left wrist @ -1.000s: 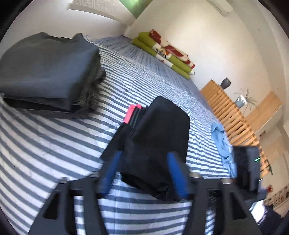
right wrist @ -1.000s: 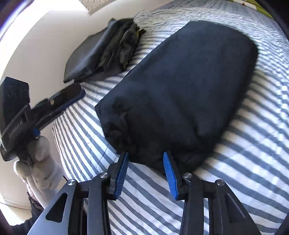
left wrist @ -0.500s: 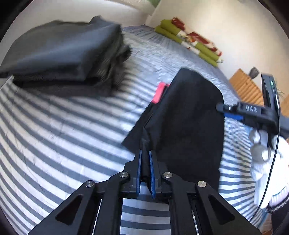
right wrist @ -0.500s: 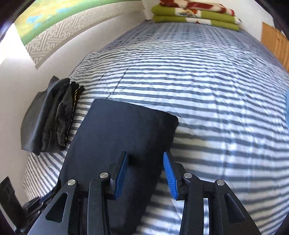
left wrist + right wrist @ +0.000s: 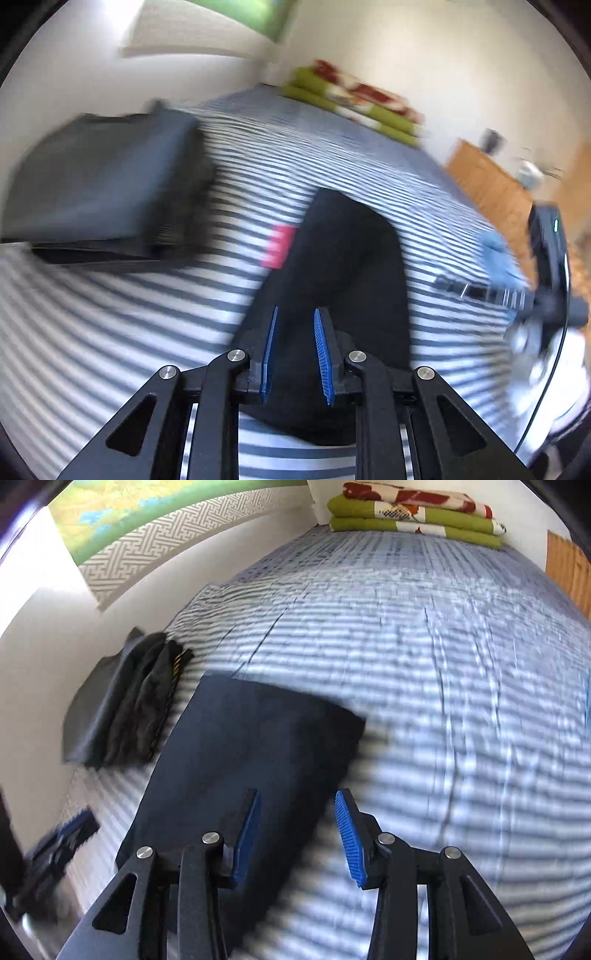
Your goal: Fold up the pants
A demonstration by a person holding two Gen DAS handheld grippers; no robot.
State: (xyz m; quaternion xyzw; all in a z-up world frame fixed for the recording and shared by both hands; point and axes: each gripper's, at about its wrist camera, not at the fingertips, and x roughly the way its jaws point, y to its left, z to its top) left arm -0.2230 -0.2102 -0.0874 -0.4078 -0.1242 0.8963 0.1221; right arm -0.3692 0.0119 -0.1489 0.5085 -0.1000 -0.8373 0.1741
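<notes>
Black pants (image 5: 351, 258) lie folded into a compact rectangle on the striped bed cover (image 5: 110, 332). A pink-red patch (image 5: 277, 247) shows at their left edge. My left gripper (image 5: 295, 314) hovers over their near end, open by a narrow gap, with only fabric visible behind it. In the right wrist view the same pants (image 5: 240, 757) lie flat, and my right gripper (image 5: 297, 797) stands open wide above their right edge, holding nothing. Both views are motion-blurred.
A stack of folded dark clothes (image 5: 99, 184) sits left of the pants, near the wall (image 5: 122, 705). A green and red blanket (image 5: 413, 509) lies at the bed's far end. A blue cloth (image 5: 498, 254) and wooden slats (image 5: 491, 188) are at the right.
Half a second ago my left gripper was shut on the pants' near edge; it has since let go and opened a little. The right gripper stays open over the pants' right edge.
</notes>
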